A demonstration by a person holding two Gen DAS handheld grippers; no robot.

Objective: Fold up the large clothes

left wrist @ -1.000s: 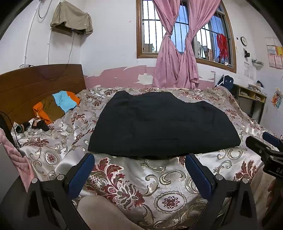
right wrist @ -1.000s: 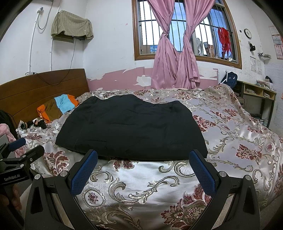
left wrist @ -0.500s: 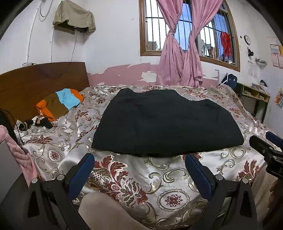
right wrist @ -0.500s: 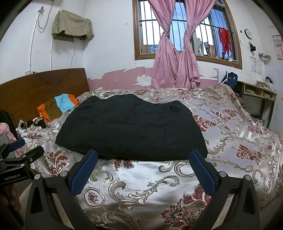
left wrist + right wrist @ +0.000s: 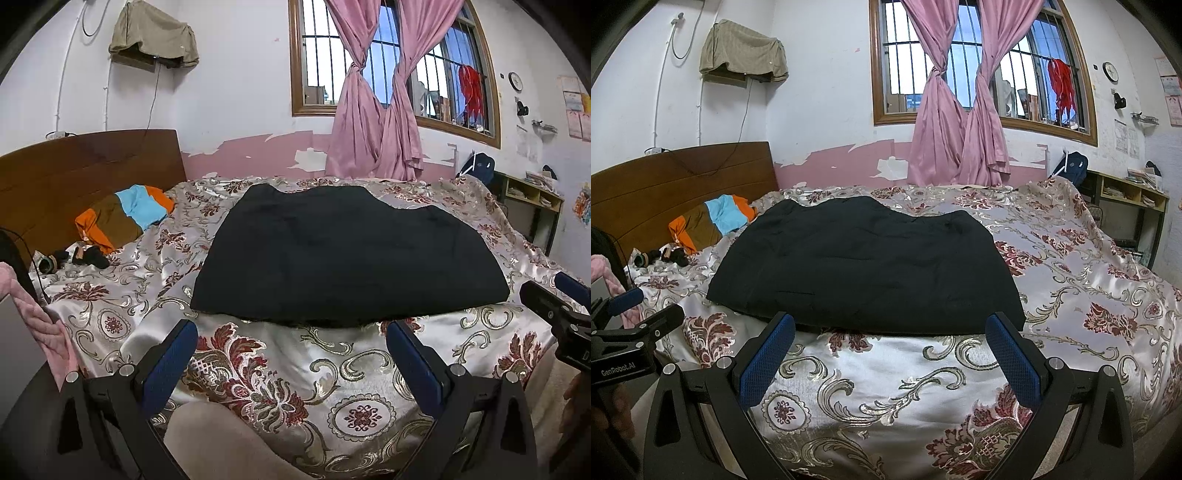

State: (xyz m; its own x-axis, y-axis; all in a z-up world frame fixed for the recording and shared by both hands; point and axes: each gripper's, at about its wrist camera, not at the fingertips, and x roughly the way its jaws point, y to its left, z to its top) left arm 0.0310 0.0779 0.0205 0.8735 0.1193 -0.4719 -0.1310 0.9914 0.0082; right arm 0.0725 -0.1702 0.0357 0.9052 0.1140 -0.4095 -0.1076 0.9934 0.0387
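Left gripper (image 5: 291,354) hovers over the near edge of the bed (image 5: 354,406), jaws spread wide, nothing between them; right gripper (image 5: 890,350) likewise spread and empty, held just short of the garment's near hem. Black garment (image 5: 347,254) lies flat on the floral satin bedspread (image 5: 1089,280), roughly centred, near hem running across both views, far edge wavy toward the window wall. It looks already partly folded into a broad slab, though layers cannot be told apart in the dark cloth. Multicoloured folded clothing (image 5: 125,214) sits well apart near the headboard (image 5: 665,188), out of the way. Judgement: the step in hand is taking hold for the next fold. To do it well, bring each gripper down on a near corner, left on left and right on right, and pinch all layers together, not the top one alone. Catching the slippery bedspread underneath would drag it along, so close just above the satin. Lift both corners level, carry them toward the far edge, and match hem to hem before letting go.
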